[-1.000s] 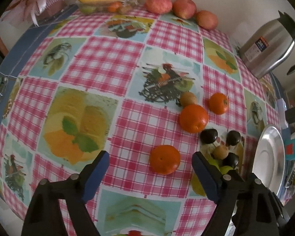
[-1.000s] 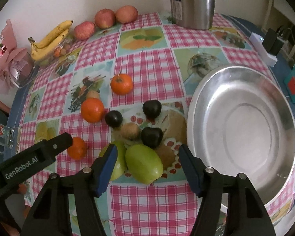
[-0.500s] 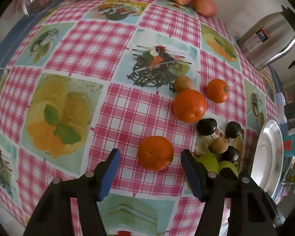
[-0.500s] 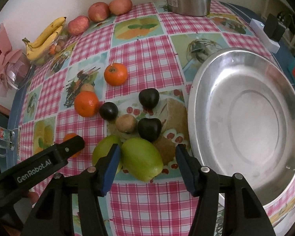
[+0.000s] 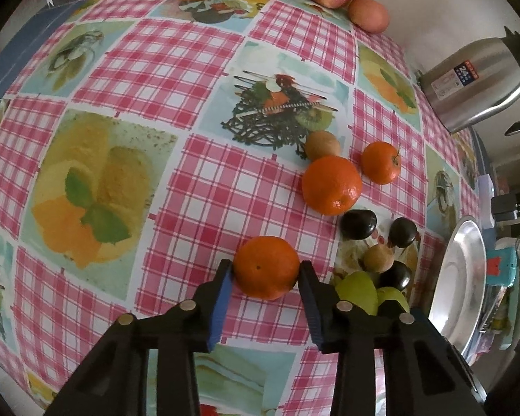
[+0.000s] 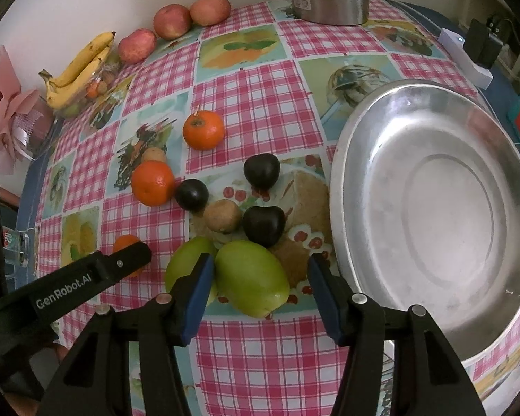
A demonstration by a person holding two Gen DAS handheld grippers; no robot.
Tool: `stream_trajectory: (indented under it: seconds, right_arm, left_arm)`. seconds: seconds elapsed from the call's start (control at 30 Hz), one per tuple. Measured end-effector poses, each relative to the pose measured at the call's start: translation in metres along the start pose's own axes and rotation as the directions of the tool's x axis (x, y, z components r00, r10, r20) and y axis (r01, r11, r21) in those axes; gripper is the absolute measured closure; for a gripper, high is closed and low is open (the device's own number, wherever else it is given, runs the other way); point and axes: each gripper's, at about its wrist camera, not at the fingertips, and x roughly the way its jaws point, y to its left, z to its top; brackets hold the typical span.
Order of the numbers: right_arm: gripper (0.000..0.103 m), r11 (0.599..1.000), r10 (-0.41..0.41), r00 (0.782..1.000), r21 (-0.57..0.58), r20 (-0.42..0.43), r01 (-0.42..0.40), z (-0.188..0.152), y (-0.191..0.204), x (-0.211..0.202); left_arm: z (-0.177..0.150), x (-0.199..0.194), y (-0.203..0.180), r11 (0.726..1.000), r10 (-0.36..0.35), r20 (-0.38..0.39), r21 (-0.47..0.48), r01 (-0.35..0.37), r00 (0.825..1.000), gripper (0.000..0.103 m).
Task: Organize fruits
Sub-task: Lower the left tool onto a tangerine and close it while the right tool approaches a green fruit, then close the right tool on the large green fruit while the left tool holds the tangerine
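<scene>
orange round mandarin (image 5: 266,267) on the checked pink tablecloth (image 5: 190,190), now flanked by the closing jaws of the left gripper (image 5: 264,275), which stood wide a second ago; pads appear to touch. right gripper (image 6: 260,279) narrows around the green oval fruit (image 6: 251,277), right pad clear. steel basin (image 6: 433,215) awaits, empty.

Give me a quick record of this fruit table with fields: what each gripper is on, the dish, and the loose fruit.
left gripper: jaws closing, pads touching both sides of an orange
right gripper: jaws closing around a green fruit, right pad clear of it
metal dish: nothing in it
loose fruit: three dark plums, a second green fruit
</scene>
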Motion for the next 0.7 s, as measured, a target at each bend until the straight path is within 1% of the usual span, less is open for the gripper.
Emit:
stream_trajectory:
  seconds: [0.27,0.4,0.5,0.6,0.7]
  right_arm:
    - [0.048,0.999,0.024,1.0,0.025,-0.007,-0.024,-0.001,-0.006,0.0]
    - [0.05,1.0,0.004,1.0,0.004,0.0,-0.004,-0.002,-0.004,-0.004]
    - [0.05,1.0,0.005,1.0,0.014,-0.001,-0.005,-0.002,-0.006,-0.006]
    - [0.05,1.0,-0.014,1.0,0.007,0.011,0.014,-0.003,-0.007,-0.011]
    - [0.05,1.0,-0.007,1.0,0.005,0.003,0.007,-0.004,-0.006,-0.01]
  left_arm:
    - [-0.001,-0.002,0.003,0.999,-0.019,-0.003,-0.032,0.019,1.0,0.063]
    - [-0.001,-0.002,0.004,0.999,-0.023,-0.004,-0.035,0.023,1.0,0.063]
    - [-0.001,-0.002,0.004,0.999,-0.028,-0.005,-0.043,0.028,1.0,0.063]
    - [-0.002,-0.003,0.003,0.999,-0.025,-0.006,-0.044,0.025,1.0,0.063]
    - [-0.001,-0.003,0.003,0.999,-0.026,-0.006,-0.046,0.026,1.0,0.063]
